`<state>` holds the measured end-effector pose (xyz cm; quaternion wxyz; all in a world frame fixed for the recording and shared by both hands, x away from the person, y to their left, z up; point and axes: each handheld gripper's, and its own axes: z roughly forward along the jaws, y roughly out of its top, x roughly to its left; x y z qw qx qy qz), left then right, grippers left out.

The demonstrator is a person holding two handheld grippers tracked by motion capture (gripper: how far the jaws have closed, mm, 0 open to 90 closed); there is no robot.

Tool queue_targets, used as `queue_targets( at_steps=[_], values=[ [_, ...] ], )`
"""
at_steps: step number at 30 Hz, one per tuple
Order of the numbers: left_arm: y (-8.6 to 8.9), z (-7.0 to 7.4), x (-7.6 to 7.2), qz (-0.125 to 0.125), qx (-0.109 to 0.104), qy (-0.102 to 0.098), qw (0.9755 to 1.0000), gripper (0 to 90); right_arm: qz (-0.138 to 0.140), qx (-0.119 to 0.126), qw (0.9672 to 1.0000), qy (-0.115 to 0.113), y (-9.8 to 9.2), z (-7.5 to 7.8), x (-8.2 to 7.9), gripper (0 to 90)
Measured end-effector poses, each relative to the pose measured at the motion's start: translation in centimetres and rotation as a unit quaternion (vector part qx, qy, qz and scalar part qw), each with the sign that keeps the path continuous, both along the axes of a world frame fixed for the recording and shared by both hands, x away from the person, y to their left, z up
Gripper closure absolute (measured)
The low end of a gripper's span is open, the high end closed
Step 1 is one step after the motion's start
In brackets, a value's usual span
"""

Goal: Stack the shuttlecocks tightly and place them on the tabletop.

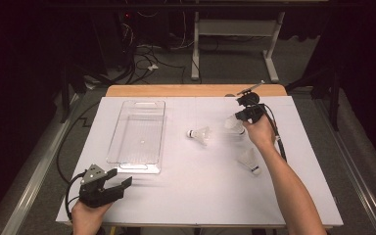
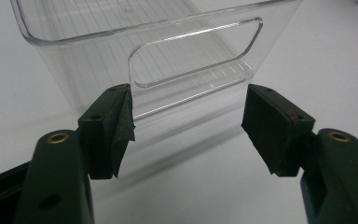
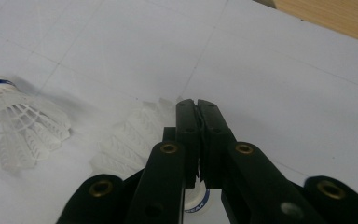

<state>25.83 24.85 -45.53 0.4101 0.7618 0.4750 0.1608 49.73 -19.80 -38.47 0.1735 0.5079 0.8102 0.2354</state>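
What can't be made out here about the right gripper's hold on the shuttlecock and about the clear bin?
- Right gripper on the shuttlecock, right gripper view: the closed jaws cover the contact, so which part of the skirt is pinched is hidden.
- Same shuttlecock, high view: too small, partly behind the gripper, to tell whether it is lifted.
- Clear bin, left gripper view: cut off by the top edge; its far end is unseen.

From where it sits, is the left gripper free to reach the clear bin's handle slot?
Probably yes. The left gripper stands open, facing the handle cutout of the clear bin, with bare white table between them. The shuttlecocks lie off to the right, out of the way.
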Motion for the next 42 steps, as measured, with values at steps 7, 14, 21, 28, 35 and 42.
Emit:
queue_targets(
  at_steps=[7,14,21,28,35,42],
  values=[
    [0.1,0.0,0.1,0.002,-0.001,0.002,1.0,34.6,0.021,0.011,0.9997,0.004,1.1,-0.4,-0.4,88.5],
    [0.2,0.0,0.1,0.003,-0.004,0.001,1.0,34.6,0.037,0.032,0.9988,0.002,1.8,-0.6,-0.5,88.5],
    [0.2,-0.1,0.1,0.003,-0.004,0.002,1.0,34.6,0.039,0.038,0.9985,0.003,2.1,-0.9,-0.4,88.3],
    [0.2,-0.1,0.3,0.001,-0.004,0.004,1.0,34.6,0.035,0.04,0.9986,0.007,1.7,-1.3,-0.4,87.2],
    [0.2,-0.1,0.3,0.002,-0.004,0.004,1.0,34.6,0.027,0.039,0.9989,0.005,0.8,-1.2,-0.4,85.8],
    [0.2,-0.1,0.3,0.001,-0.004,0.004,1.0,34.6,0.016,0.041,0.999,0.007,-0.6,-1.1,-0.7,83.8]
  ],
)
